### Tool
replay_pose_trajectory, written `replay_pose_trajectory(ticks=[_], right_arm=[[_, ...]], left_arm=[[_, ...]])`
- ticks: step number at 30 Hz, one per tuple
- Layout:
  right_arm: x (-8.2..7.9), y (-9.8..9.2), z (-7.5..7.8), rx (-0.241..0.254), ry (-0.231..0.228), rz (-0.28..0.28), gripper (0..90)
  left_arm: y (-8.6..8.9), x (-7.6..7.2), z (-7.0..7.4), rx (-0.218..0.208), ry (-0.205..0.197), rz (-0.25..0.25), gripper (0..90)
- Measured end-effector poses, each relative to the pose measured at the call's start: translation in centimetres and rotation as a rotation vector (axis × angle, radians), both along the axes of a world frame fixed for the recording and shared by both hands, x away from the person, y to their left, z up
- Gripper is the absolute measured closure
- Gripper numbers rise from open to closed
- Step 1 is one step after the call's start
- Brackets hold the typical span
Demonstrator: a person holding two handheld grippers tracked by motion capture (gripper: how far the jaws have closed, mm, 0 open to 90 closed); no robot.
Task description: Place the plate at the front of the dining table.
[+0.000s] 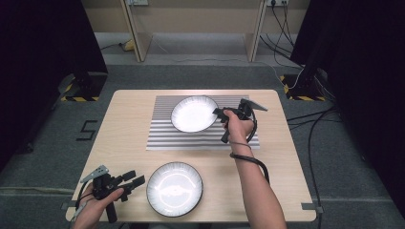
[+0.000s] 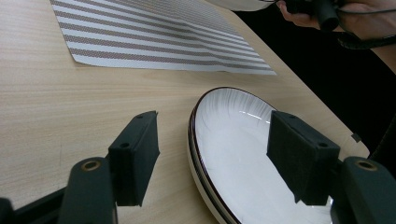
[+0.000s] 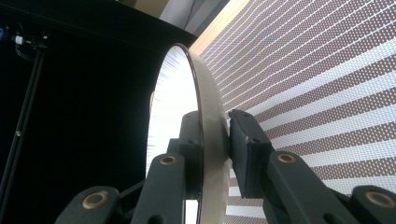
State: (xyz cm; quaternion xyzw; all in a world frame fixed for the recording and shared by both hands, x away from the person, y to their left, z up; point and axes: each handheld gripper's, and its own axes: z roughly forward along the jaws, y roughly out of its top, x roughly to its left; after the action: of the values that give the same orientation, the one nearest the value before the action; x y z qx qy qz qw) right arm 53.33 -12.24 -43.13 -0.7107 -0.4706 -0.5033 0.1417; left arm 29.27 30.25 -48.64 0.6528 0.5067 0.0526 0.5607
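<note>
We see a pale wooden surface (image 1: 129, 138) standing on grey carpet (image 1: 43, 157), with a black mark (image 1: 87, 130) taped on the floor to its left. Black curtains (image 1: 43, 38) hang at both sides above yellow-and-black hazard tape (image 1: 79, 98). Beyond stands a light wooden frame (image 1: 136, 33), and black cables (image 1: 315, 129) trail across the floor at right.

Glossy ceramic plate (image 1: 175, 188) on matt wooden table (image 1: 129, 138); woven striped placemat (image 1: 162, 136).

Lab: blk curtains (image 1: 43, 38), floor cables (image 1: 310, 129)
</note>
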Motion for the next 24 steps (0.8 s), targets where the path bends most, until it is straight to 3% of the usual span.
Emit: replay_pose_trajectory(ticks=[24], right_arm=[[1.9, -0.1, -0.5, -0.011, 0.02, -0.035, 74.8]], left_arm=[[0.1, 0.1, -0.1, -0.001, 0.002, 0.002, 33.4]])
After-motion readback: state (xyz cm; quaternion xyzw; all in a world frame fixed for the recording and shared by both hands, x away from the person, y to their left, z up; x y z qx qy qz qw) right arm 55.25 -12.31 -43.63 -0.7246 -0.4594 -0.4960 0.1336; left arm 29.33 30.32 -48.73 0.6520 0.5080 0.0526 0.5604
